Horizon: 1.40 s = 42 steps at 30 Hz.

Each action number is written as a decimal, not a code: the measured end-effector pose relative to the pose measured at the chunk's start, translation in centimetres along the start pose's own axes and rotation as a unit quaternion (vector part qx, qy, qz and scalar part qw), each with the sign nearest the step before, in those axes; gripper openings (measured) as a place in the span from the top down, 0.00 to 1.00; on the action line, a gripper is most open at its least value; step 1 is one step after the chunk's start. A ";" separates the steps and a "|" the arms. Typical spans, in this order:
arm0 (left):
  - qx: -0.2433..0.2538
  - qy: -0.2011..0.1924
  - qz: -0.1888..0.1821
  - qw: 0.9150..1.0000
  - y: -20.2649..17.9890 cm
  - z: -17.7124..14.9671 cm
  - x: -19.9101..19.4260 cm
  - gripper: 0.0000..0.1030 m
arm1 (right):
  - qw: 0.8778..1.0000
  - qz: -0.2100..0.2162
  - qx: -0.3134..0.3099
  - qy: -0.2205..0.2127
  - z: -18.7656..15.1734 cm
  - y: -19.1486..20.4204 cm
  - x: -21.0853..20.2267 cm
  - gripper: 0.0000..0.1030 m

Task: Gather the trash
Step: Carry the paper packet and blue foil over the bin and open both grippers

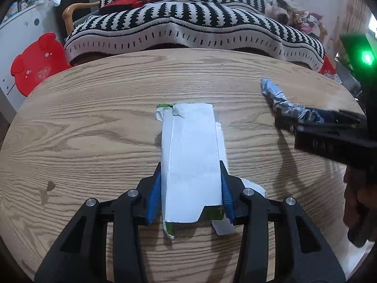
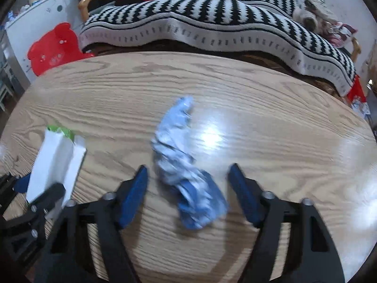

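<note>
A flattened white carton (image 1: 190, 141) with green edges lies on the round wooden table (image 1: 94, 118). My left gripper (image 1: 190, 165) is shut on its near end, both blue pads pressing its long sides. To the right lies a crumpled blue-and-silver wrapper (image 1: 274, 92). In the right wrist view the wrapper (image 2: 174, 141) sits between the fingers of my right gripper (image 2: 187, 167), which is open, with a gap on each side. That view is blurred. The carton (image 2: 56, 160) and left gripper (image 2: 35, 188) show at its lower left.
Beyond the table's far edge stands a sofa under a black-and-white striped blanket (image 1: 188, 23). A red bear-shaped stool (image 1: 37, 61) stands at the left by a white cabinet (image 1: 21, 26). A person's hand (image 1: 358, 200) holds the right gripper's handle.
</note>
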<state>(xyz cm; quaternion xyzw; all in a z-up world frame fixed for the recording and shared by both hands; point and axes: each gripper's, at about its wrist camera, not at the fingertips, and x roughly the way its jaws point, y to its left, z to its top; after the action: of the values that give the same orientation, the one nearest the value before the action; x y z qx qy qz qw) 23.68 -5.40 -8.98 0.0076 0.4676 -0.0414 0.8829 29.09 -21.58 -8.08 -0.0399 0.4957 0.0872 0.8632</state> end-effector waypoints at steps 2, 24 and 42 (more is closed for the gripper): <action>-0.003 0.004 0.003 1.000 0.5 -0.1 -0.2 0.59 | 1.000 0.002 -0.009 0.002 0.0 0.7 -0.3 0.72; 0.084 0.019 -0.037 0.996 0.8 -19.2 -19.2 0.59 | 0.993 0.089 -0.050 -0.052 -23.7 7.2 -24.4 0.72; 0.154 0.097 -0.073 0.981 -1.1 -31.6 -20.3 0.59 | 0.990 0.133 -0.004 0.041 -39.3 9.9 -25.5 0.72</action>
<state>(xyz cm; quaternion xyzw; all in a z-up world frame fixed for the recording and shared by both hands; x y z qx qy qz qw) -13.86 -3.51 -10.01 0.1132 0.5386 -0.1758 0.8162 -18.76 -20.76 -5.80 0.0192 0.5314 0.2018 0.8225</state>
